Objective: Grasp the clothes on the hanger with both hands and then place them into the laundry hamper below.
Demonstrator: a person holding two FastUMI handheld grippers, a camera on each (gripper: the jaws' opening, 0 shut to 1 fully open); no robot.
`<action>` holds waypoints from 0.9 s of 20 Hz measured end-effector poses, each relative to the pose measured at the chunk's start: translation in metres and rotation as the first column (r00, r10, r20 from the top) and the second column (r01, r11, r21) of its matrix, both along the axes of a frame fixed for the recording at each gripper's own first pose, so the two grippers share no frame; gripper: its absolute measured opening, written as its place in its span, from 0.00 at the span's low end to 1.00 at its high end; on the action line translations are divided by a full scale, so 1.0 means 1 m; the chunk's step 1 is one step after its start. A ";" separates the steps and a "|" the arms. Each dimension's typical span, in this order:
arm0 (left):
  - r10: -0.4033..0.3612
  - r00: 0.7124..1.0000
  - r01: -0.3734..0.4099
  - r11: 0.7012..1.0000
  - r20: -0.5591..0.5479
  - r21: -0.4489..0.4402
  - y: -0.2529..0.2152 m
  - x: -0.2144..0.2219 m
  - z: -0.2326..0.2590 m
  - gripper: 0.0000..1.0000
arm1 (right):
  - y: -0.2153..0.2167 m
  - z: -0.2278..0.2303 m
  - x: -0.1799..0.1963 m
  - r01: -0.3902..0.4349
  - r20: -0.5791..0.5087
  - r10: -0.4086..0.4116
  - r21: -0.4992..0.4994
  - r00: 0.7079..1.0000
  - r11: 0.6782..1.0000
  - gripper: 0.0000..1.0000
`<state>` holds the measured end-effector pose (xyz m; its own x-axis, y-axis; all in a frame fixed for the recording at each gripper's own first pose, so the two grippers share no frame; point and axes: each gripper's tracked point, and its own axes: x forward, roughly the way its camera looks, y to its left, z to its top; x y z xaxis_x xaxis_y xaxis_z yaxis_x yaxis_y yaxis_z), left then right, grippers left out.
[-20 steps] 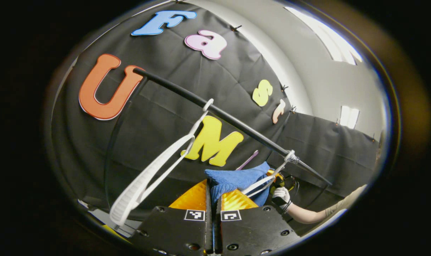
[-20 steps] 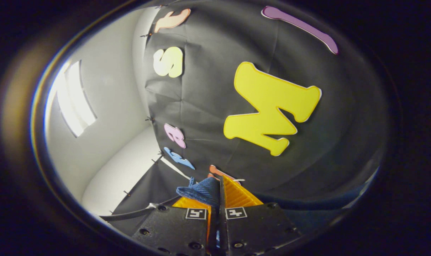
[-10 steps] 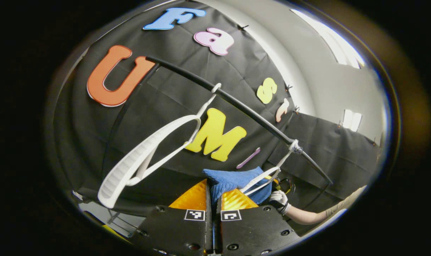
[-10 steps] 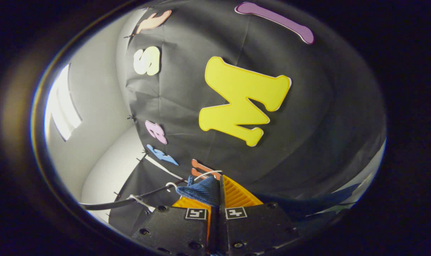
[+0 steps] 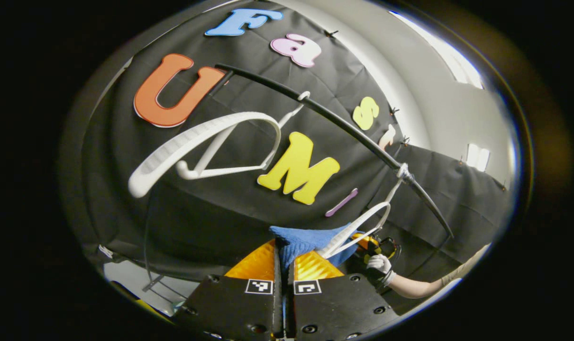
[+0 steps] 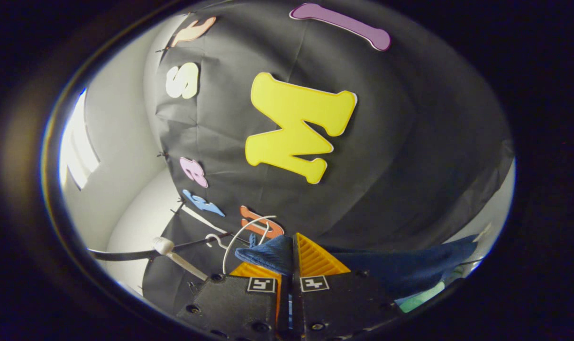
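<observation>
Black rail (image 5: 343,127) crosses the booth, two white hangers (image 5: 206,142) on it (both bare). My blue garment (image 6: 410,270) stretches btwn the tongs: left gripper (image 5: 283,258) pinches one edge, right gripper (image 6: 287,258) clamps the other, cloth bunched at each tip.

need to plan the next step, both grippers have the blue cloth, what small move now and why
Probably lower both together. The left gripper and right gripper are each shut on the blue cloth, and the white hanger on the black rail looks bare.
</observation>
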<state>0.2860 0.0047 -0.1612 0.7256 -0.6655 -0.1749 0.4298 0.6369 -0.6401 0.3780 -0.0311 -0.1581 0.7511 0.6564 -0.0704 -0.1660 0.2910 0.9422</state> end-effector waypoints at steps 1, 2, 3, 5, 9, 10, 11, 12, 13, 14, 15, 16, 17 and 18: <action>0.012 1.000 -0.012 1.000 -0.019 0.017 0.007 -0.007 -0.010 0.02 | 0.003 -0.004 -0.004 -0.008 -0.005 0.008 -0.013 1.000 1.000 0.06; 0.022 0.999 -0.021 0.999 -0.038 0.027 0.012 -0.015 -0.019 0.02 | 0.007 -0.009 -0.007 -0.015 -0.016 0.015 -0.019 1.000 1.000 0.06; 0.031 0.998 -0.029 0.999 -0.047 0.028 0.013 -0.016 -0.024 0.02 | 0.009 -0.013 -0.012 -0.023 -0.022 0.022 -0.023 1.000 0.999 0.06; 0.045 0.998 -0.043 0.998 -0.051 0.035 0.015 -0.024 -0.032 0.02 | 0.015 -0.020 -0.020 -0.030 -0.029 0.029 -0.037 0.999 0.999 0.06; 0.081 0.995 -0.075 0.993 -0.065 0.092 0.019 -0.047 -0.047 0.02 | 0.035 -0.025 -0.047 -0.059 -0.040 0.058 -0.035 0.998 0.998 0.06; 0.088 0.994 -0.080 0.991 -0.071 0.106 0.020 -0.052 -0.052 0.02 | 0.041 -0.027 -0.052 -0.071 -0.043 0.069 -0.038 0.997 0.997 0.06; 0.099 0.992 -0.090 0.989 -0.079 0.115 0.020 -0.056 -0.056 0.02 | 0.047 -0.031 -0.057 -0.078 -0.050 0.076 -0.042 0.996 0.996 0.06; 0.109 0.991 -0.099 0.987 -0.078 0.123 0.020 -0.060 -0.056 0.02 | 0.052 -0.034 -0.062 -0.082 -0.056 0.079 -0.039 0.995 0.996 0.06; 0.113 0.991 -0.103 0.987 -0.070 0.126 0.018 -0.065 -0.052 0.02 | 0.057 -0.034 -0.071 -0.086 -0.061 0.084 -0.029 0.995 0.996 0.06; 0.108 0.992 -0.100 0.987 -0.064 0.122 0.014 -0.071 -0.047 0.02 | 0.064 -0.033 -0.077 -0.093 -0.066 0.092 -0.018 0.994 0.995 0.06; 0.097 0.994 -0.090 0.989 -0.056 0.115 0.006 -0.076 -0.041 0.02 | 0.075 -0.033 -0.087 -0.107 -0.071 0.107 -0.008 0.992 0.994 0.06; 0.084 0.996 -0.080 0.990 -0.034 0.119 -0.003 -0.081 -0.034 0.02 | 0.087 -0.031 -0.096 -0.123 -0.069 0.122 -0.008 0.990 0.992 0.06; 0.066 0.998 -0.064 0.989 -0.012 0.134 -0.012 -0.086 -0.029 0.02 | 0.099 -0.031 -0.105 -0.142 -0.064 0.140 -0.021 0.988 0.990 0.06; 0.044 0.999 -0.045 0.988 0.005 0.149 -0.024 -0.088 -0.025 0.02 | 0.112 -0.030 -0.114 -0.162 -0.058 0.160 -0.037 0.985 0.986 0.06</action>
